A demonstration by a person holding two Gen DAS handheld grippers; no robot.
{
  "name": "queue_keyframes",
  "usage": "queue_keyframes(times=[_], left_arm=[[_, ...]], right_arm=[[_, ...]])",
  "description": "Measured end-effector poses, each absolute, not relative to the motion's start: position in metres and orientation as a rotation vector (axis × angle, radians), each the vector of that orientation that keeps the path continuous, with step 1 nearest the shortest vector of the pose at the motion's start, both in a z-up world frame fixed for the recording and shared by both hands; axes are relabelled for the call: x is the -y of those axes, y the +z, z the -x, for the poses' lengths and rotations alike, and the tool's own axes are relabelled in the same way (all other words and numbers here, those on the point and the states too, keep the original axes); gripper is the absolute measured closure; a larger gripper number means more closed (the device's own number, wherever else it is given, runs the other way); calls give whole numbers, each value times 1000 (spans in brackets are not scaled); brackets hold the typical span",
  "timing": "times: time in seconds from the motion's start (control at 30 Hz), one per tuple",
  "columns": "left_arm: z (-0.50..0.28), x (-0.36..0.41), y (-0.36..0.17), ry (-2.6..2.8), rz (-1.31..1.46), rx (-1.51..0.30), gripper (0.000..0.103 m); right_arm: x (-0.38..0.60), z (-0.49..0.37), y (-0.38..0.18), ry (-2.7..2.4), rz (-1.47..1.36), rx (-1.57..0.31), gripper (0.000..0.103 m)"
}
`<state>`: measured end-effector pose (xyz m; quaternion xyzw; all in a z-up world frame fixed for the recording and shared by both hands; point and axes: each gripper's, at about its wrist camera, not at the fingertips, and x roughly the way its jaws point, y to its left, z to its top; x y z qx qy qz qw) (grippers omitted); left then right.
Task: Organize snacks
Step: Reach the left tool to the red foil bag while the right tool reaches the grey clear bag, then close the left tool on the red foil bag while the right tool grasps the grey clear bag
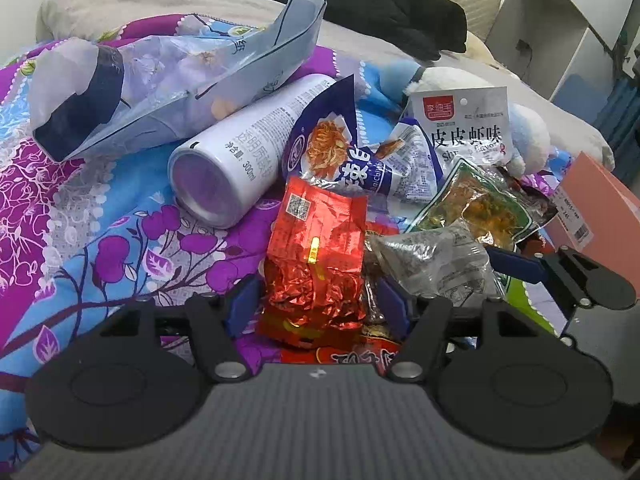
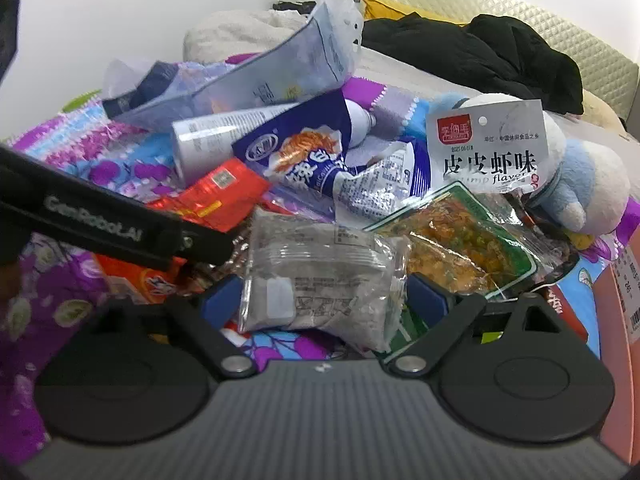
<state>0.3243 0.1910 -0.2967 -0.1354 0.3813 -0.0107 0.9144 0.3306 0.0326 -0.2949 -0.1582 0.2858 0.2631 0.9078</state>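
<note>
A pile of snack packets lies on a floral purple and blue bedsheet (image 1: 100,248). My left gripper (image 1: 318,304) has its blue pads either side of a red foil packet (image 1: 318,248) and looks shut on it. My right gripper (image 2: 324,300) has its pads against both sides of a clear grey packet (image 2: 320,276), which also shows in the left wrist view (image 1: 432,260). Behind lie a blue packet (image 1: 344,148), a green-edged packet (image 2: 460,236), a white shrimp-flavour packet (image 2: 488,148) and a large pale blue bag (image 1: 172,80).
A white spray can (image 1: 236,156) lies on its side in the pile. A blue and white plush toy (image 2: 580,176) sits at the right. A pink box (image 1: 600,208) stands at the right edge. Black clothes (image 2: 500,48) lie behind. The left gripper's arm (image 2: 100,220) crosses the right wrist view.
</note>
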Motion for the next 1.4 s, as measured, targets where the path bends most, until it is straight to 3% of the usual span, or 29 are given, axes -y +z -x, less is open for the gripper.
queue_keyframes(times=[0.07, 0.17, 0.33, 0.43, 1.4], left_arm=[[-324, -191, -297, -6, 275, -784, 45], [-324, -194, -297, -5, 300, -779, 47], [-320, -197, -293, 2, 323, -772, 48], [-314, -198, -286, 5, 331, -758, 48], [-180, -160, -232, -3, 440, -769, 48]], right_arm=[[-32, -332, -297, 554, 317, -590, 12], [-34, -334, -298, 561, 321, -590, 13], [-37, -327, -296, 574, 340, -579, 26], [-35, -325, -292, 573, 321, -586, 29], [43, -197, -235, 454, 185, -656, 29]])
